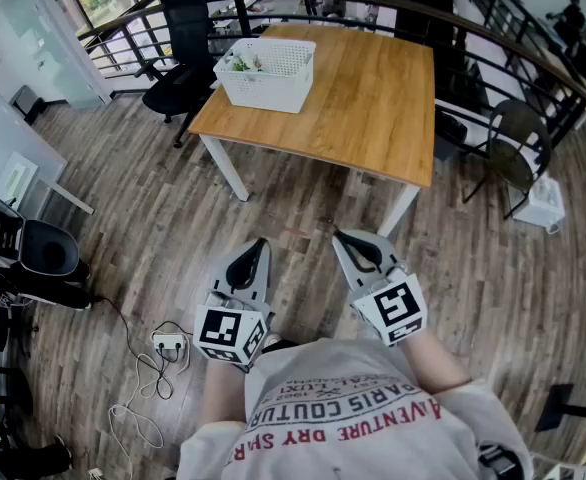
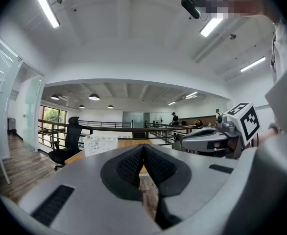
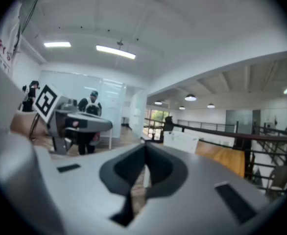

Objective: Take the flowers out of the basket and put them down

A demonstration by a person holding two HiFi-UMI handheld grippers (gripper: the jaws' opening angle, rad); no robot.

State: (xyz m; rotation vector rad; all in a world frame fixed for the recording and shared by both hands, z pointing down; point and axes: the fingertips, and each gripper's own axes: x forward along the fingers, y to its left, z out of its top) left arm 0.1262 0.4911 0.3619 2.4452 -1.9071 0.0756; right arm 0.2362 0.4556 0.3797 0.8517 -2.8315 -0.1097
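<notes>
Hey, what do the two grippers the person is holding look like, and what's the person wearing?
Both the left gripper and right gripper have smooth light-grey shells tapering to a point, with black pads inside. Each carries a white cube printed with black square markers. The person wears a grey T-shirt with red and dark lettering.

3 views toward distant table

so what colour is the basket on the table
White. The basket has perforated sides; it shows best in the head view.

Upside-down "AVENTURE" and "COUTUR" on shirt
</notes>
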